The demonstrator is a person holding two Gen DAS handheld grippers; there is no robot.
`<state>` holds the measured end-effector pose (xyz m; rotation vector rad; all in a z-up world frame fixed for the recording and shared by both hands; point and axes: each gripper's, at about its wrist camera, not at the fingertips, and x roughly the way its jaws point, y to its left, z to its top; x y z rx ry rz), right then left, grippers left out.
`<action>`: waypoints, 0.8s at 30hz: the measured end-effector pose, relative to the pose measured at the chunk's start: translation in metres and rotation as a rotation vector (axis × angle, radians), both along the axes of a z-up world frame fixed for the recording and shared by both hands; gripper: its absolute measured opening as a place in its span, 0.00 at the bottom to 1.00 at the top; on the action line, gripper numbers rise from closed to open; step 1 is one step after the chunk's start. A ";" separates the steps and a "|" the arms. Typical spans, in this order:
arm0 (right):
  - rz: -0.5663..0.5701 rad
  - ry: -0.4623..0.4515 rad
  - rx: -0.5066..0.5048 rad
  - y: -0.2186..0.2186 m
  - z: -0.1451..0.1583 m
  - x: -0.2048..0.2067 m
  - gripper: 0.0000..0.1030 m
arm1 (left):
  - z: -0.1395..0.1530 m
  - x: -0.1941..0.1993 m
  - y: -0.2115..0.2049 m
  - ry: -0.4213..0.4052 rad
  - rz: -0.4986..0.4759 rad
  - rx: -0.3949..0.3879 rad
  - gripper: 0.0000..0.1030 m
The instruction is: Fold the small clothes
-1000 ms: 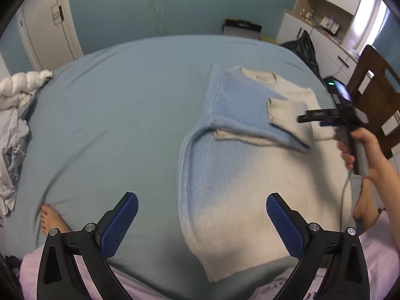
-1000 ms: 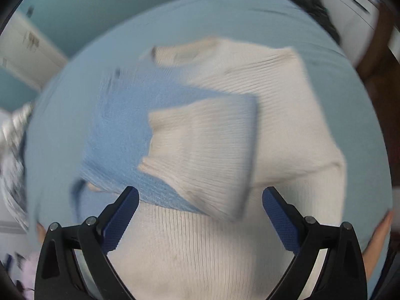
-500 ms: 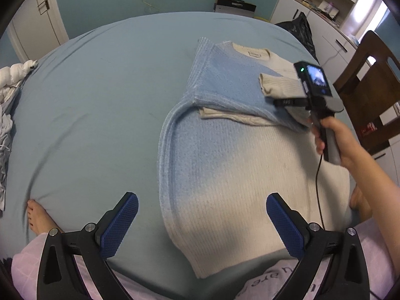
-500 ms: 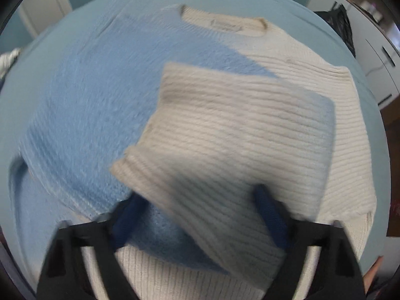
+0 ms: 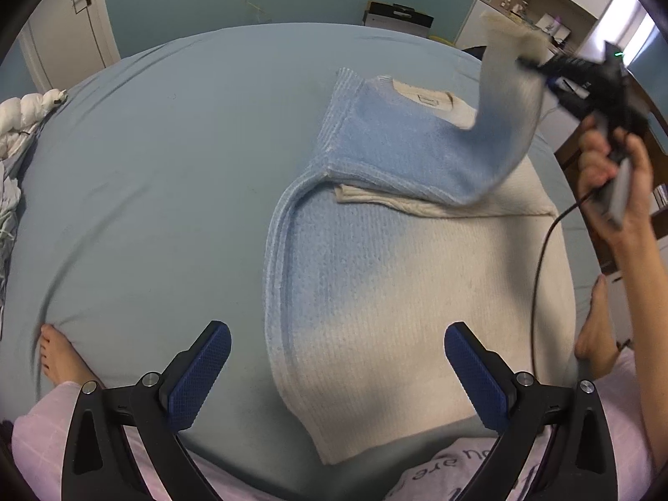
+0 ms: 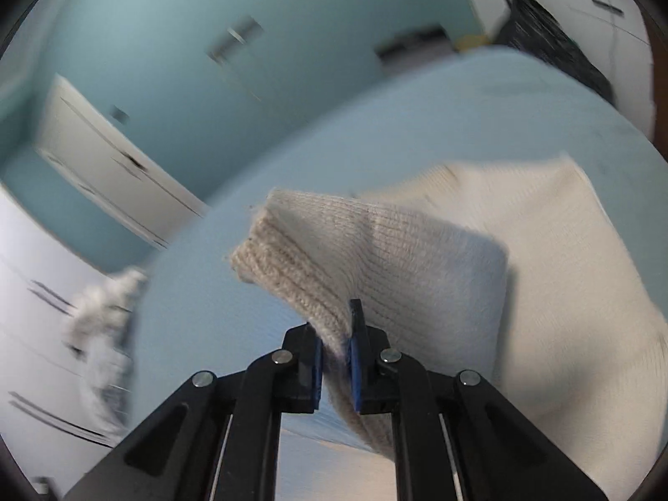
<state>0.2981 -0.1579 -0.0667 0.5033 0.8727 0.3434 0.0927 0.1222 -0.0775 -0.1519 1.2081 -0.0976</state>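
Observation:
A blue-and-cream knit sweater [image 5: 396, 275] lies flat on the blue bed [image 5: 167, 167], its left side folded inward. My right gripper [image 6: 336, 355] is shut on the cream cuff of its sleeve [image 6: 300, 259] and holds it up above the sweater's collar end; in the left wrist view the lifted sleeve [image 5: 501, 125] hangs from the right gripper [image 5: 542, 71] at the upper right. My left gripper [image 5: 334, 367] is open and empty, low over the sweater's hem.
A pile of white and grey clothes [image 5: 16, 133] lies at the bed's left edge. A wooden chair [image 5: 651, 117] and white cabinets [image 5: 542, 8] stand to the right. My bare feet [image 5: 58, 359] rest on the bed's near edge.
My right gripper came down on the folded sleeve, shut on its cuff and lifted it up and to the right. The left gripper stayed open over the hem.

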 end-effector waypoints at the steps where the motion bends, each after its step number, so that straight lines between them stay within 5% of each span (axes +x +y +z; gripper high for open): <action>1: 0.001 -0.042 0.031 -0.003 0.016 -0.005 0.06 | 0.000 0.000 0.000 0.000 -0.001 -0.002 1.00; 6: -0.060 -0.165 0.128 -0.049 0.070 -0.016 0.06 | -0.003 0.001 -0.003 0.014 -0.006 -0.016 1.00; 10: -0.138 -0.137 0.115 -0.087 0.059 -0.012 0.06 | -0.003 0.000 -0.006 0.011 -0.016 -0.009 1.00; 15: -0.208 0.048 0.112 -0.144 0.001 -0.005 0.10 | -0.005 0.001 -0.008 0.014 -0.014 0.000 1.00; 19: -0.355 0.400 0.176 -0.212 -0.076 -0.007 0.19 | -0.007 0.003 -0.011 0.019 -0.019 0.009 1.00; 22: -0.553 0.522 0.149 -0.259 -0.101 -0.026 0.39 | -0.006 0.003 -0.013 0.015 -0.024 0.017 1.00; 24: -0.617 0.548 0.174 -0.276 -0.108 -0.035 0.64 | -0.007 0.004 -0.013 0.020 -0.028 0.019 1.00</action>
